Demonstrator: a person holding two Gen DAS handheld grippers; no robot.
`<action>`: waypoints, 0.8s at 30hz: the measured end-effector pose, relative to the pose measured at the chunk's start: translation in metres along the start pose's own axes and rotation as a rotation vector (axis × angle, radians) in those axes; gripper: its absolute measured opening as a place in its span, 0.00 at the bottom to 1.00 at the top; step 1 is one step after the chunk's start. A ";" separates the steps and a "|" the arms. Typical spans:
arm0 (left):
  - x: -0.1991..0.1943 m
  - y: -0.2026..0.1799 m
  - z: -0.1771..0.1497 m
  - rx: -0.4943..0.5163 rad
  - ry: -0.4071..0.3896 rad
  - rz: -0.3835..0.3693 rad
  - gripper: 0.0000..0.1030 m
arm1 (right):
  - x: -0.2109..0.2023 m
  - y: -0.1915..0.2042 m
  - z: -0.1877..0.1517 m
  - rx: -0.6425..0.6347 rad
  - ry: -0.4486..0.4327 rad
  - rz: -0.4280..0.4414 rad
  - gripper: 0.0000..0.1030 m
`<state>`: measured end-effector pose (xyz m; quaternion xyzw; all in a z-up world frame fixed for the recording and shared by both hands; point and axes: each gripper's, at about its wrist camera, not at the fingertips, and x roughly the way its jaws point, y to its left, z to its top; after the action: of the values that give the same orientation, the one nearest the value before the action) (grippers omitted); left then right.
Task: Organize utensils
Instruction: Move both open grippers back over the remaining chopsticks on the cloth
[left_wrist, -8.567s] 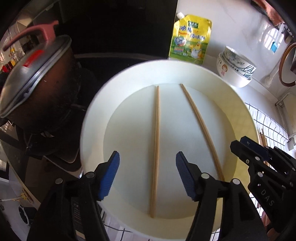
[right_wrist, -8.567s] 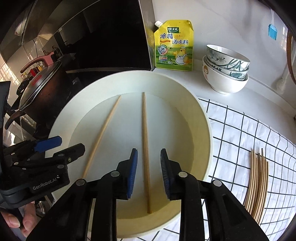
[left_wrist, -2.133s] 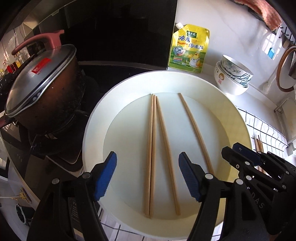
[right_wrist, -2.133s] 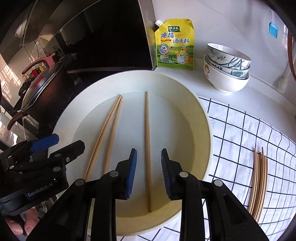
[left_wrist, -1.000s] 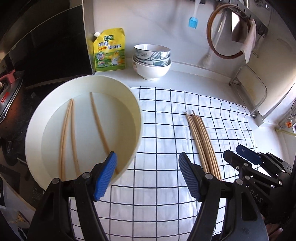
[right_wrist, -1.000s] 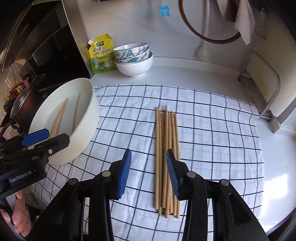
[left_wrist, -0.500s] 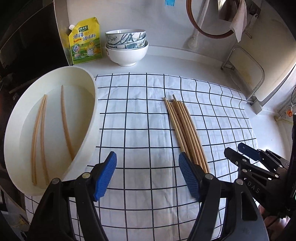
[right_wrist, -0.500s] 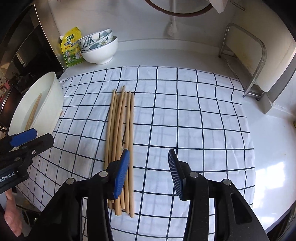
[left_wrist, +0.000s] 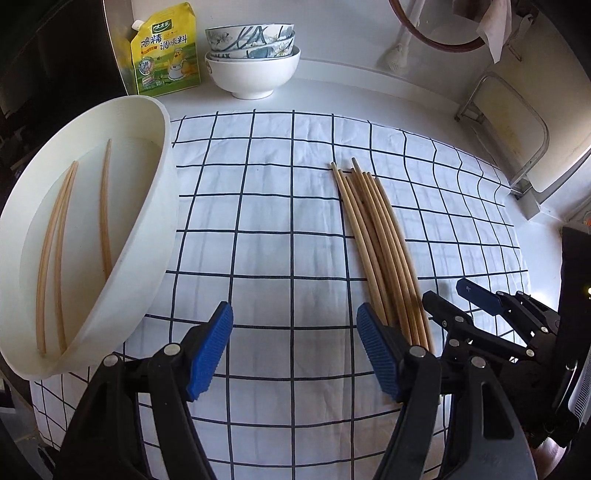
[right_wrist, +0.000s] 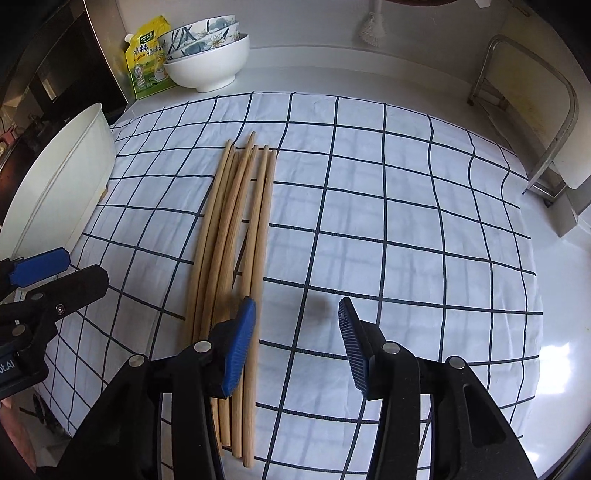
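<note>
A bundle of several wooden chopsticks lies on the checked cloth. Three more chopsticks rest in the white basin at the left. My left gripper hangs open over bare cloth, its right finger just left of the bundle's near ends. My right gripper is low over the cloth with its jaws opening and nothing between them. Its left finger covers the bundle's right edge. Each gripper shows at the edge of the other's view.
Stacked bowls and a yellow seasoning pouch stand at the back by the wall. A metal rack stands at the right edge of the counter. A dark stove area lies beyond the basin on the left.
Both grippers swung from above the basin to over the cloth and sank toward the bundle. The right jaws widened. The basin went from two chopsticks to three.
</note>
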<state>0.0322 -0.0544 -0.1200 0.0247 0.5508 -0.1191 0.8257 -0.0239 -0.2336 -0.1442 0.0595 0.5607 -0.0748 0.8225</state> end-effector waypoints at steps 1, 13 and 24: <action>0.001 0.000 0.000 0.000 0.003 -0.001 0.66 | 0.001 0.000 0.000 0.000 -0.002 0.003 0.44; 0.011 -0.002 0.000 -0.010 0.026 0.000 0.66 | 0.003 0.002 -0.002 -0.030 -0.004 0.016 0.44; 0.027 -0.017 0.000 -0.006 0.048 0.016 0.68 | -0.003 -0.031 -0.005 0.030 -0.026 -0.020 0.44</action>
<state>0.0383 -0.0751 -0.1431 0.0295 0.5706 -0.1100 0.8133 -0.0355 -0.2630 -0.1441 0.0652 0.5492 -0.0921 0.8280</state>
